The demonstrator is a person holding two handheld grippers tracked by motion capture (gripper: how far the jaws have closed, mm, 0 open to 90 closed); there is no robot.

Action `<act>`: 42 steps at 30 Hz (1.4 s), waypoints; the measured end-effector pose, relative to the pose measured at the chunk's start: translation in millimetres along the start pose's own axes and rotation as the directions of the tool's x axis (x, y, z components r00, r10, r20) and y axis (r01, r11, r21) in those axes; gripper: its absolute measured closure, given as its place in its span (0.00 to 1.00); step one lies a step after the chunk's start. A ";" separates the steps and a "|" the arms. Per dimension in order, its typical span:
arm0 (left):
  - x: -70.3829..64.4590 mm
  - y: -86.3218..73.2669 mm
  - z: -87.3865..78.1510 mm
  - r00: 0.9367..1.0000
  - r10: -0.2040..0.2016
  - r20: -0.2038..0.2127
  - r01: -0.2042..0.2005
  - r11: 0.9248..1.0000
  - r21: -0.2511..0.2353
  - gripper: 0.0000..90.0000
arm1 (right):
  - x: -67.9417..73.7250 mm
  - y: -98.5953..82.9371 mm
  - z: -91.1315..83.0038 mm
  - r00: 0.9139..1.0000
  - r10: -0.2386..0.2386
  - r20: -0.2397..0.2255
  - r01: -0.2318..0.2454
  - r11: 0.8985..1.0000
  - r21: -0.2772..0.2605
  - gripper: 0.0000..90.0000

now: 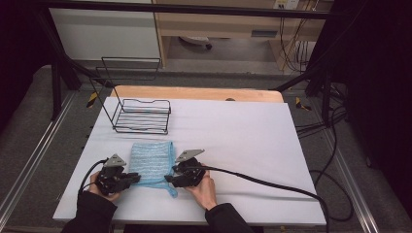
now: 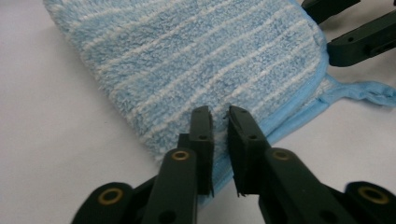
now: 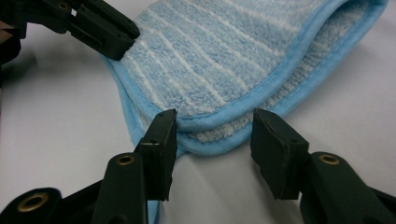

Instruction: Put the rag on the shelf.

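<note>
A light blue striped towel (image 1: 151,161) lies folded on the white table, its near edge between my two grippers. In the left gripper view the towel (image 2: 187,56) fills the top, and my left gripper (image 2: 220,119) is pinched nearly closed on its near corner. My right gripper (image 3: 215,123) stands open, one jaw on each side of the towel's (image 3: 224,51) hemmed, doubled edge, without squeezing it. From above, the left gripper (image 1: 137,178) and right gripper (image 1: 167,179) face each other across the towel's near end. A loose hem loop (image 2: 369,91) trails off the towel.
A black wire basket (image 1: 142,116) stands behind the towel at the table's back left. The white table top (image 1: 243,141) spreads out to the right. The right gripper's black cable (image 1: 272,184) runs across the table's near right part.
</note>
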State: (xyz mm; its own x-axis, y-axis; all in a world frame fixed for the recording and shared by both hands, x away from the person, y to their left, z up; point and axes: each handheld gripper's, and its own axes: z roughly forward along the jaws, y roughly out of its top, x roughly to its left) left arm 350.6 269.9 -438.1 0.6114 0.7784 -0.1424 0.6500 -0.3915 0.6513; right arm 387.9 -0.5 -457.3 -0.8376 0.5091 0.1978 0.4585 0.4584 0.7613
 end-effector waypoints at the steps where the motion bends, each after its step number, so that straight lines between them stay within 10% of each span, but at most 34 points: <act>1: 0.0 0.0 0.0 1.000 0.000 0.000 0.000 1.000 0.000 0.92 | -0.7 -0.7 1.9 1.000 0.011 -0.006 -0.011 1.000 0.003 0.59; 11: 2.3 1.3 0.0 1.000 -0.002 0.010 0.001 1.000 0.006 0.97 | -0.5 -0.8 1.0 1.000 -0.007 -0.026 0.007 1.000 0.005 0.93; 26: 11.9 -0.8 -9.5 0.999 -0.009 0.048 0.009 1.000 0.012 0.99 | 16.9 -7.2 -4.4 0.998 0.016 -0.067 -0.016 1.000 0.002 0.95; 34: 11.8 -1.9 -9.3 0.999 -0.010 0.053 0.010 1.000 0.004 0.98 | 19.7 -11.8 -0.5 0.999 0.007 -0.044 -0.007 1.000 -0.003 0.68; 42: 10.5 -1.5 -10.1 0.999 -0.011 0.042 0.011 1.000 0.010 0.98 | 27.6 -10.0 -0.2 0.999 -0.012 -0.043 0.013 1.000 0.017 0.95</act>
State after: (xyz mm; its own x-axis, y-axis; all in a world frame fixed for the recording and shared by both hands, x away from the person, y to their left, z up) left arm 351.5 283.7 -433.0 0.6229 0.7611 -0.1810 0.6611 -0.3884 0.6419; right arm 360.1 8.9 -459.3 -0.8550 0.4719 0.2151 0.4528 0.4772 0.7532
